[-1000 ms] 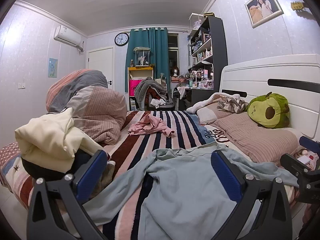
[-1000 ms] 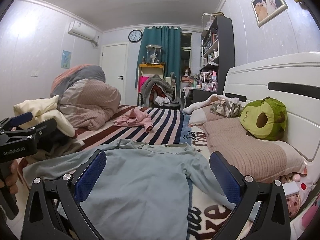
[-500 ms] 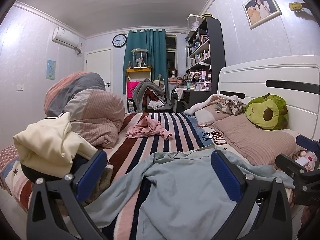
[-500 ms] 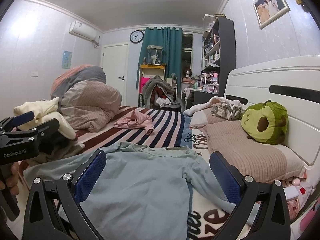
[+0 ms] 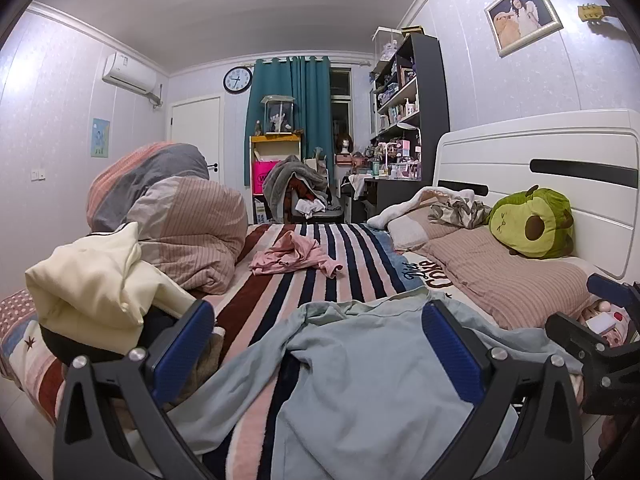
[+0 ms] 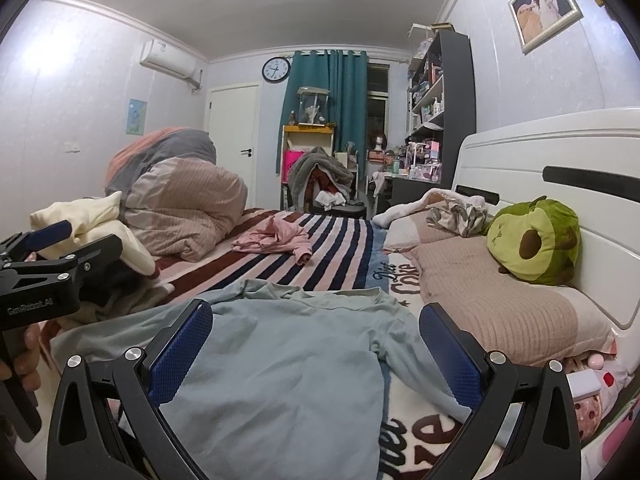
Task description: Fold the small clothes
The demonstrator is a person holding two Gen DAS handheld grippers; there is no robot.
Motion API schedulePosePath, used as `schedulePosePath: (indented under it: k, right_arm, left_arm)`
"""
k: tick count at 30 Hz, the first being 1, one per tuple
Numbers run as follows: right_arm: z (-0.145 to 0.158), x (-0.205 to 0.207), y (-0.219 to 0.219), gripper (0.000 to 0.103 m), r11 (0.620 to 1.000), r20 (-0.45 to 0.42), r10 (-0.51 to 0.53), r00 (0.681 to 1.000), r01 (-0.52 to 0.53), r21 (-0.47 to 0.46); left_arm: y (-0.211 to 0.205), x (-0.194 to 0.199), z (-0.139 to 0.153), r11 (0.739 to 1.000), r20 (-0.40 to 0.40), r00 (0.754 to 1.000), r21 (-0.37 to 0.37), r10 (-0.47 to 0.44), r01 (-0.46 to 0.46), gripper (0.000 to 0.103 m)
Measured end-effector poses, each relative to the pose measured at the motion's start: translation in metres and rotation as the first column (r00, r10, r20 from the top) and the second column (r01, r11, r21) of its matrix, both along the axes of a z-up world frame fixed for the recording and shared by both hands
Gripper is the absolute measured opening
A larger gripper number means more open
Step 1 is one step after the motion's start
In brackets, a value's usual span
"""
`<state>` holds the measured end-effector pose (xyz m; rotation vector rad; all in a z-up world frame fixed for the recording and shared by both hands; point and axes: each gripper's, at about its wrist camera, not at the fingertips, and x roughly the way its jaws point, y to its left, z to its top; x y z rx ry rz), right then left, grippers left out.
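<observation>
A pale blue long-sleeved shirt (image 5: 360,372) (image 6: 280,364) lies spread on the striped bed, its neck pointing away from me and its sleeves out to both sides. My left gripper (image 5: 316,344) hovers open over the shirt's left half, nothing between its blue pads. My right gripper (image 6: 316,348) is open above the shirt's body. A crumpled pink garment (image 5: 294,258) (image 6: 276,240) lies farther up the bed. Each gripper also shows at the edge of the other's view, held by a hand (image 6: 24,356).
A cream garment (image 5: 96,284) sits on a dark heap at the left bed edge, with a rolled striped duvet (image 5: 188,232) behind it. Pillows (image 6: 500,300) and a green avocado plush (image 6: 536,240) line the white headboard (image 6: 560,160) on the right.
Both grippers have tilted slightly upward and eased back; the shirt sits a little lower in both views. The clothes have not moved, and both grippers stay open.
</observation>
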<state>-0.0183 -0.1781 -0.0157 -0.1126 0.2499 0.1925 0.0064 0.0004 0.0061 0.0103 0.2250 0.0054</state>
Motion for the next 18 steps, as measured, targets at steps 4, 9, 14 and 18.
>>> schedulePosePath:
  k: [4, 9, 14, 18]
  right_arm:
    - [-0.001, 0.0, 0.007, 0.102, 1.0, -0.011, 0.019, 1.0, -0.019, -0.001]
    - [-0.004, 0.003, 0.016, 0.102, 0.999, -0.028, 0.049, 0.998, -0.049, -0.001]
    - [-0.019, 0.015, 0.035, 0.102, 0.998, -0.097, 0.064, 0.993, -0.063, 0.013]
    - [-0.038, 0.025, 0.056, 0.102, 0.998, -0.159, 0.066, 0.985, -0.068, -0.003]
  left_arm:
    - [0.005, 0.002, -0.003, 1.0, -0.006, 1.0, -0.008, -0.002, 0.002, 0.102]
    - [0.024, 0.008, -0.011, 0.999, -0.032, 0.999, -0.026, -0.031, 0.03, 0.102]
    - [0.07, 0.021, -0.042, 0.998, -0.11, 0.994, -0.053, -0.026, 0.02, 0.102]
    - [0.131, 0.032, -0.086, 0.994, -0.208, 0.978, -0.113, -0.024, 0.0, 0.102]
